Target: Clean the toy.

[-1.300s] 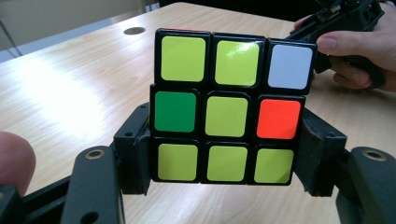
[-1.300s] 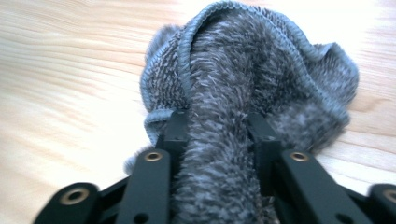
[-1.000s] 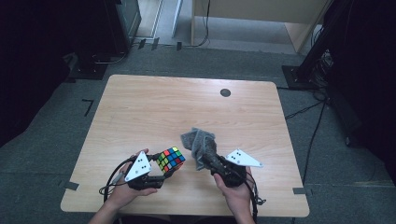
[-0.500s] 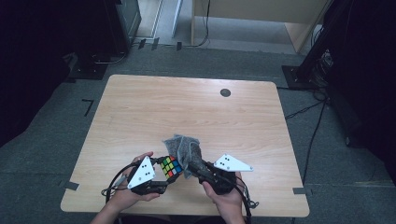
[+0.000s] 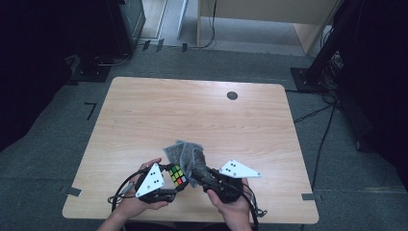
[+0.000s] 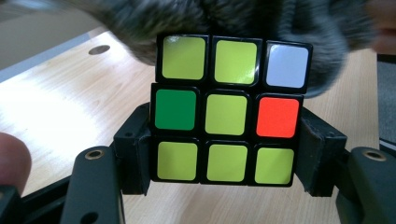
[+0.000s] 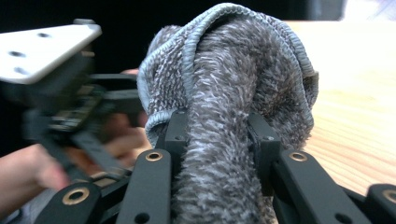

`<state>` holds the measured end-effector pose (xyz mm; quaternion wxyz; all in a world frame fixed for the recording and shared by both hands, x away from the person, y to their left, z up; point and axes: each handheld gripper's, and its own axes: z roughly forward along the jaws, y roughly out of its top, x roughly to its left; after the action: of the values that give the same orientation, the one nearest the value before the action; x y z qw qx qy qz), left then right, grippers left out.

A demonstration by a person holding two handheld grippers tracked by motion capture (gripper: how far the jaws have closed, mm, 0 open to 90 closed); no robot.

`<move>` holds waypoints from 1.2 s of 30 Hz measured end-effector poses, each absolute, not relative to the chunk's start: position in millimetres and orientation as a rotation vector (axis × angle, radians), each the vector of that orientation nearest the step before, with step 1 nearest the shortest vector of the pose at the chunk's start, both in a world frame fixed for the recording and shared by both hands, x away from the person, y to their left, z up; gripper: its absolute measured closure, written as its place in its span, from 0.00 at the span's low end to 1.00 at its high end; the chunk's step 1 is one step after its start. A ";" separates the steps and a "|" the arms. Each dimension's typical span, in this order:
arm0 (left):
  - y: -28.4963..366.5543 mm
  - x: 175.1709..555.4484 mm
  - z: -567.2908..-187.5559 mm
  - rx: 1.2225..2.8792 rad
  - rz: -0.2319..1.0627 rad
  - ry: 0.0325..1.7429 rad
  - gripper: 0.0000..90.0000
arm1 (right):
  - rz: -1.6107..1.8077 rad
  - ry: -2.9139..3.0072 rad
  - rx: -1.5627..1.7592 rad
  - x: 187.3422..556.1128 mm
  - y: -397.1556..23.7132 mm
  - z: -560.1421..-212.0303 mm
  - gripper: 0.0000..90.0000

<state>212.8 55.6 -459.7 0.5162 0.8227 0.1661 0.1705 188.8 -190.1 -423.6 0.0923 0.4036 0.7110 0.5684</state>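
Note:
A puzzle cube (image 5: 177, 175) (image 6: 227, 114) with coloured tiles, its facing side mostly yellow-green, sits clamped between the jaws of my left gripper (image 5: 178, 179) (image 6: 226, 154), held just above the table's near edge. My right gripper (image 5: 196, 172) (image 7: 218, 135) is shut on a fluffy grey cloth (image 5: 186, 155) (image 7: 229, 93), bunched between its pads. The cloth hangs over and behind the cube's top in the left gripper view, close against it. In the right gripper view the left gripper (image 7: 60, 88) and the hand holding it appear blurred at the left.
The wooden table (image 5: 192, 110) has a small dark round hole (image 5: 232, 95) near its far right edge. Cables trail from both grippers over the near edge. Dark equipment and stands surround the table on the grey floor.
My right gripper has carried the cloth leftward, from beside the cube to right over it. The left gripper with the cube has stayed nearly in place.

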 end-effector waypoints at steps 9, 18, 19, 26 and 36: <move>58.2 212.2 -450.1 1.955 0.401 0.399 0.38 | 1.652 2.035 1.303 191.2 -198.3 -421.0 0.76; 52.4 214.8 -453.6 2.035 0.445 0.437 0.37 | 1.456 2.075 1.248 190.5 -184.2 -425.9 0.76; 52.4 214.8 -453.6 2.035 0.445 0.437 0.38 | 1.456 2.075 1.248 190.5 -184.2 -425.9 0.76; 40.8 212.1 -453.7 2.137 0.571 0.479 0.38 | 1.212 2.166 0.782 156.8 -133.2 -415.9 0.75; 39.0 212.7 -455.8 2.149 0.569 0.478 0.38 | 1.106 2.119 0.740 155.6 -129.6 -422.8 0.74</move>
<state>212.7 39.0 -455.8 0.4203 0.8575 0.1908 0.2272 155.6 -129.6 -422.8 0.3143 0.2809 0.8039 0.4196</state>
